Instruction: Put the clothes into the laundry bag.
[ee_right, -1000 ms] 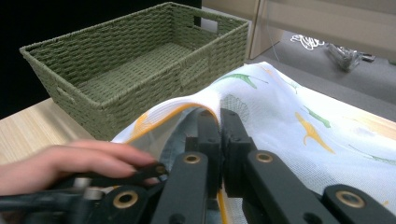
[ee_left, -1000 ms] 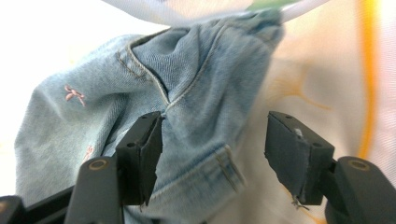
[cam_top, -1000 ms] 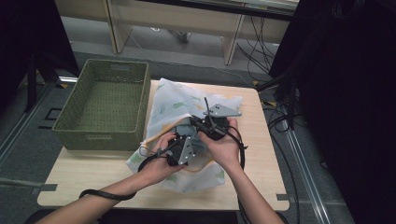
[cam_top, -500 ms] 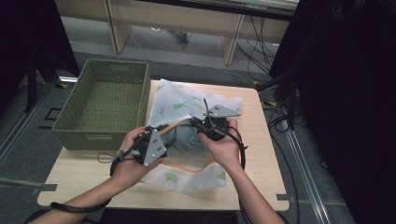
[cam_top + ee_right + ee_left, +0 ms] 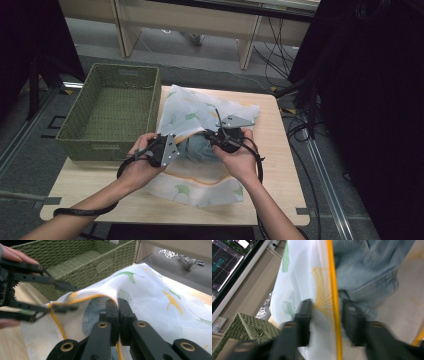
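A white mesh bag (image 5: pixel 200 112) printed with green and yellow leaves and edged in orange lies on the wooden table (image 5: pixel 280 165). A blue denim garment (image 5: pixel 192 148) sits in its mouth. My right gripper (image 5: pixel 117 303) is shut on the bag's orange rim and lifts it into a peak. My left gripper (image 5: pixel 325 312) faces it from the left; its jaws have just been closing. The bag's (image 5: pixel 299 277) orange-edged mesh passes between them, but a clear gap remains. The right gripper view shows that left gripper (image 5: pixel 66 296) with jaws apart around the rim.
A green woven basket (image 5: pixel 107 147) stands on the table's left part, close beside the bag and my left hand. Beyond the table are desk legs and cables on the floor. Bare tabletop shows at the right and along the front edge.
My left hand has moved left, away from the right gripper, to the bag's left rim, and its jaws have narrowed. The right gripper has kept its place and grip.
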A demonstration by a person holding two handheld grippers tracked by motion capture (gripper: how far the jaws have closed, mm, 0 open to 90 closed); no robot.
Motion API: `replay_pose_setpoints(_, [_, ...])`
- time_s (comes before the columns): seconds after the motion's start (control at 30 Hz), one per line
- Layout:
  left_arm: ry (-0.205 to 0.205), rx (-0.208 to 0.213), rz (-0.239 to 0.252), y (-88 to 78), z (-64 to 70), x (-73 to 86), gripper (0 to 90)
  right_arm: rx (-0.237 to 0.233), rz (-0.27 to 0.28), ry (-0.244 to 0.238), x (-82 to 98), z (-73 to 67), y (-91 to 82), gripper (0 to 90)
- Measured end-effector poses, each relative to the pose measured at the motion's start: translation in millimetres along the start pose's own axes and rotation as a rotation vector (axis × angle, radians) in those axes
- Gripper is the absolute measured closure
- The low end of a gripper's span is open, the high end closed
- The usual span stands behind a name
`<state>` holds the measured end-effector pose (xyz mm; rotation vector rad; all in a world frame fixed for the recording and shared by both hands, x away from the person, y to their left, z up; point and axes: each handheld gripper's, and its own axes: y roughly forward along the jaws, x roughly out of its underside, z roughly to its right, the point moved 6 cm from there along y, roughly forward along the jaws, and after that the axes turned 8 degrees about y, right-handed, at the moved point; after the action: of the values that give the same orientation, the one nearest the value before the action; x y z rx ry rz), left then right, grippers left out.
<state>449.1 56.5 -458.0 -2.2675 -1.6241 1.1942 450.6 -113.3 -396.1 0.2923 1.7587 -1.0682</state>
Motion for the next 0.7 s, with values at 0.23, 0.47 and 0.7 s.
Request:
replay_pose_setpoints(0.23, [-0.034,0.073,-0.01,-6.8,6.5,2.6,87.9,-0.004,-0.061,-0.023,15.8,5.3,1.9,89.1])
replay_pose_setpoints(0.47, [0.07,0.163,-0.028,-16.0,26.5,6.6,87.7,-0.027,-0.151,-0.041,38.7,4.8,4.1,88.7])
replay_pose_setpoints(0.7, [0.142,0.268,-0.052,-12.6,42.0,13.9,87.6,-0.058,-0.239,-0.097,64.9,5.5,8.9,88.4])
